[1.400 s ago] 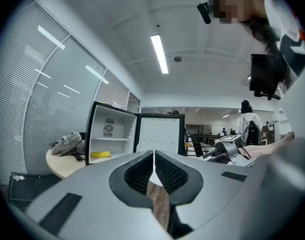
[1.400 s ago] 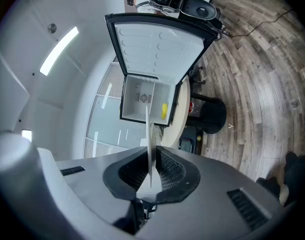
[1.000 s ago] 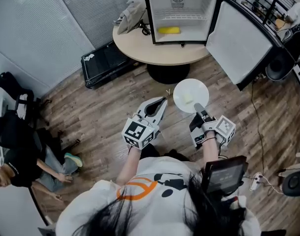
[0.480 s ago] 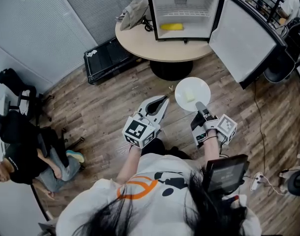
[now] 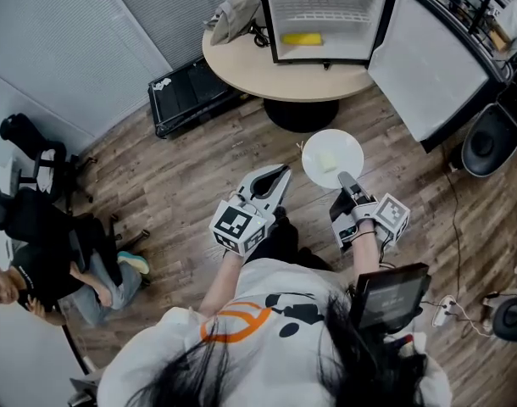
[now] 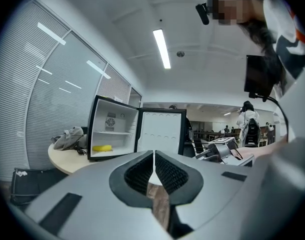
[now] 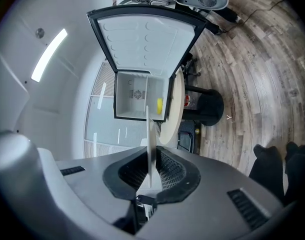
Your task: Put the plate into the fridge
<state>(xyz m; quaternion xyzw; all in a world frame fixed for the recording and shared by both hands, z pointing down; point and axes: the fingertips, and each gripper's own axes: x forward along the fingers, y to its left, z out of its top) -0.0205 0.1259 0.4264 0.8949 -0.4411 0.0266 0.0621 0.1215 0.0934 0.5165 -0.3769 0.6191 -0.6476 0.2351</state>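
Observation:
A round white plate (image 5: pixel 332 158) hangs above the wooden floor, roughly level, with a pale yellowish patch on it. My right gripper (image 5: pixel 347 179) is shut on its near rim. In the right gripper view the plate (image 7: pixel 149 134) shows edge-on as a thin white line between the pads of the right gripper (image 7: pixel 151 169). The small fridge (image 5: pixel 318 15) stands open on a round table (image 5: pixel 241 58), its door (image 5: pixel 428 66) swung out to the right and a yellow item (image 5: pixel 302 38) on its shelf. My left gripper (image 5: pixel 280 175) is shut with nothing in it, and the fridge (image 6: pixel 112 134) lies ahead of it.
A black case (image 5: pixel 186 96) lies on the floor left of the table. A grey cloth bundle (image 5: pixel 233 11) sits on the tabletop beside the fridge. A seated person (image 5: pixel 47 270) and office chairs (image 5: pixel 25 142) occupy the left. A black round object (image 5: pixel 487 147) and cables (image 5: pixel 449 202) are at the right.
Both grippers and the plate keep their places. The head view has drifted slightly, so the fridge sits a little further up and right. The seated person at the left has shifted.

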